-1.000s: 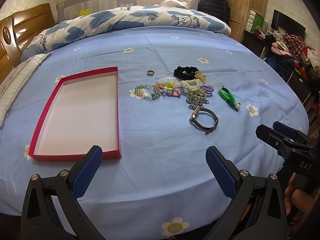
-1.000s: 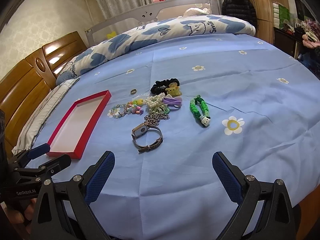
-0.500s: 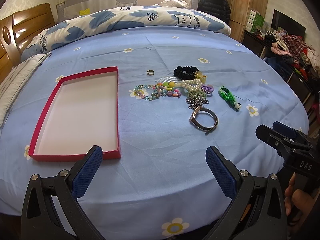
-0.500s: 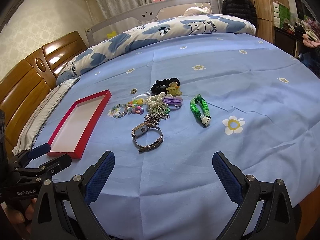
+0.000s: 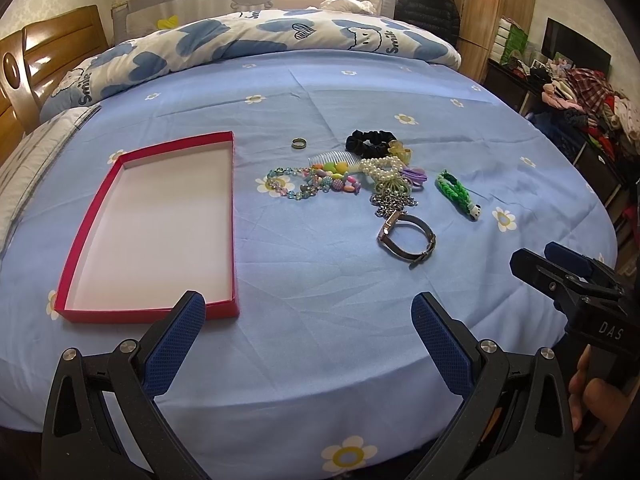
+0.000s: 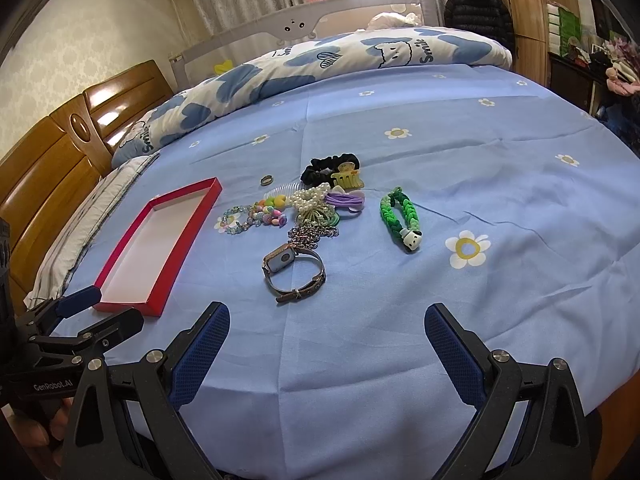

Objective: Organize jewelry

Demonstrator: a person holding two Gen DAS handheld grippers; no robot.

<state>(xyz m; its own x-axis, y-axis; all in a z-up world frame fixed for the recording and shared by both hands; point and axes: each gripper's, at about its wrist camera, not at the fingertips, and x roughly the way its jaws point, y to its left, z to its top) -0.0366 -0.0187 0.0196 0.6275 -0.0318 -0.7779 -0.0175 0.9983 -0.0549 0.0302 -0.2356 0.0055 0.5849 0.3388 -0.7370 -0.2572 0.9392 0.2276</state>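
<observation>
An empty red tray point(image 5: 100, 196) point(image 6: 132, 236) lies on the blue bedsheet at the left. To its right lies a heap of jewelry: a wristwatch point(image 5: 406, 236) point(image 6: 294, 274), a silver chain point(image 5: 394, 202), a pearl strand point(image 5: 382, 166), a colourful bead bracelet point(image 5: 308, 184) point(image 6: 256, 216), a green braided band point(image 5: 456, 192) point(image 6: 400, 218), a black scrunchie point(image 5: 370, 142) point(image 6: 328, 166), a ring point(image 5: 299, 143) point(image 6: 267, 179). My left gripper point(image 5: 308, 336) is open and empty, near the tray's near corner. My right gripper point(image 6: 326, 344) is open and empty, just short of the watch.
A rolled blue-and-white quilt point(image 5: 260, 40) lies along the far side of the bed. A wooden headboard point(image 6: 48, 160) is at the left. A cluttered shelf with clothes point(image 5: 580, 96) stands at the right. The bed's near edge is right under both grippers.
</observation>
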